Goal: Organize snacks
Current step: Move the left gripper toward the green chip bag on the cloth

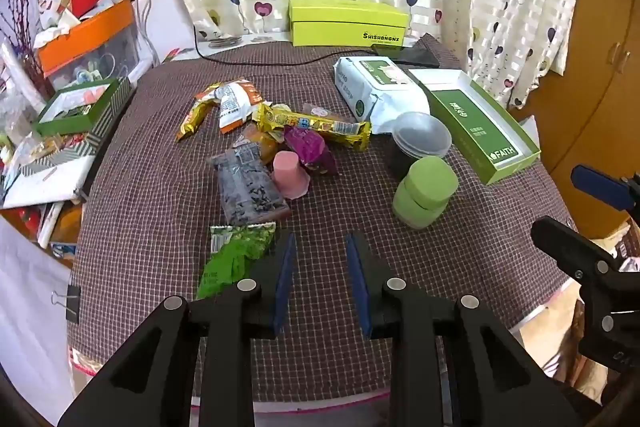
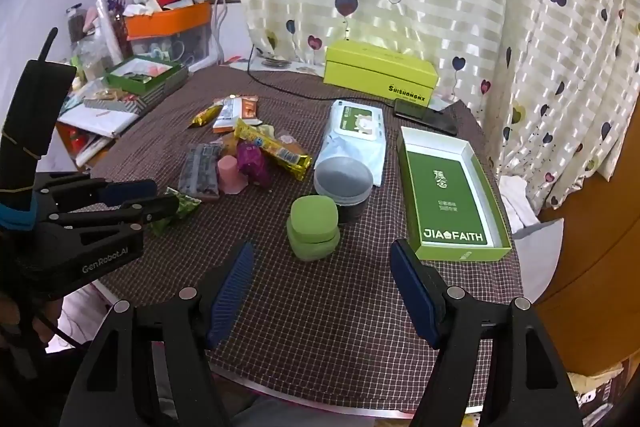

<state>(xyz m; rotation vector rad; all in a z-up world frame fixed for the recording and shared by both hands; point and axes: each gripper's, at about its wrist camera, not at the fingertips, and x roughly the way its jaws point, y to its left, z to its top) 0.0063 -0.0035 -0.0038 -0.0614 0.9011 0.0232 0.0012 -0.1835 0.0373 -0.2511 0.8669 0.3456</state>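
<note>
Several snacks lie heaped mid-table: a yellow bar (image 1: 316, 125), a purple packet (image 1: 310, 147), a pink jelly cup (image 1: 289, 175), a dark seed packet (image 1: 250, 183) and an orange-white packet (image 1: 234, 101). A green packet (image 1: 236, 255) lies nearest, just left of my left gripper (image 1: 321, 247), which is open over bare cloth with nothing between its fingers. In the right wrist view my right gripper (image 2: 323, 267) stands wide open and empty, just short of two stacked green jars (image 2: 314, 227). An open green box (image 2: 452, 195) lies to its right. The left gripper (image 2: 160, 195) shows at that view's left.
A clear lidded cup (image 1: 420, 139) and a wet-wipes pack (image 1: 376, 87) sit behind the jars. A lime box (image 1: 348, 23), a phone (image 1: 408, 55) and a black cable (image 1: 260, 61) lie at the back. Cluttered boxes (image 1: 84, 103) crowd the left side. The checked cloth (image 1: 320, 211) ends near me.
</note>
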